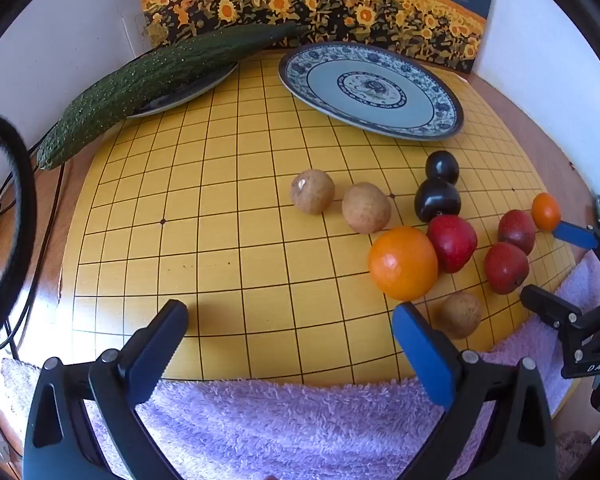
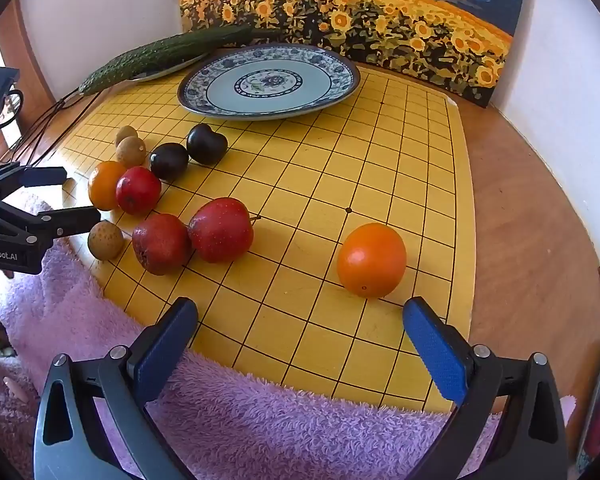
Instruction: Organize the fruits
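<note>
Left gripper (image 1: 290,322): jaws spread wide, holding nothing, hovering over the near edge of the yellow grid board (image 1: 220,208); its blue-padded right finger sits just beside a brown longan (image 1: 460,314) and near the big orange (image 1: 403,263).

Right gripper (image 2: 300,318): jaws equally wide, empty, poised above the same board edge where the purple towel (image 2: 260,420) overlaps it. A lone orange (image 2: 371,260) lies just ahead of its right finger, untouched.

Rest of the fruit on the board's left half: three red fruits (image 2: 220,229), two dark plums (image 2: 206,144), more longans (image 2: 130,151).

Blue patterned plate (image 2: 268,80) at the board's far edge, bare. A cucumber (image 2: 160,56) rests on a second plate at the far left corner.
</note>
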A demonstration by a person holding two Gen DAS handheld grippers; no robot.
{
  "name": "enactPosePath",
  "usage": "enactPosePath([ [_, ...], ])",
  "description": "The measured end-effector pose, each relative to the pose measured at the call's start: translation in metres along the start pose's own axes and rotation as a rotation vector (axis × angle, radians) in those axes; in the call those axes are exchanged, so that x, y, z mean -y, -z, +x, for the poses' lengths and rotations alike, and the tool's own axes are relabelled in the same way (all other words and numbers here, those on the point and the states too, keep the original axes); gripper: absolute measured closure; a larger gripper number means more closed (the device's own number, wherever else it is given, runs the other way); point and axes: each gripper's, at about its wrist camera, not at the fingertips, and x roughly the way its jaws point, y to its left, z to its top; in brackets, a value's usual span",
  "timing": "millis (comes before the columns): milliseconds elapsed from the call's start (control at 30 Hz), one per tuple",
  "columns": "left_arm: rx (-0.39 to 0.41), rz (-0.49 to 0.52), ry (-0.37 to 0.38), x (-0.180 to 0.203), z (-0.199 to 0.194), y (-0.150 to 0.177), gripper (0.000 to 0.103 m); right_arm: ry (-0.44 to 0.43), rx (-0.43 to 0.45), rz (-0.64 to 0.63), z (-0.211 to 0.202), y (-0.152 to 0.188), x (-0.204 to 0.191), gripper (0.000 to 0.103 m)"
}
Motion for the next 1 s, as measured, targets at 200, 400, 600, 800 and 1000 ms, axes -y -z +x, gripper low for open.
enactPosePath([
  [200, 0.001, 0.000, 0.000, 0.0000, -0.0001, -0.0001, 0.000, -0.002, -0.009, -0.003, 0.0010, -0.0007, -0.0001, 0.000],
  [400, 0.005, 0.002, 0.000, 0.0010, 0.0022, 0.0014, 0.000, 0.006, -0.031, -0.001, 0.0049, -0.0081, 0.0006, 0.000],
  [600, 0.006, 0.002, 0.000, 0.0011, 0.0021, 0.0016, 0.000, 0.008, -0.026, 0.001, 0.0014, -0.0005, -0.0001, 0.000],
  [800, 0.007, 0.003, -0.001, 0.0012, 0.0023, 0.0017, 0.000, 0.009, -0.027, 0.002, 0.0004, -0.0002, -0.0003, 0.000],
  [1000, 0.007, 0.002, -0.001, 0.0012, 0.0020, 0.0015, 0.000, 0.009, -0.026, 0.002, 0.0005, 0.0002, -0.0002, 0.000],
])
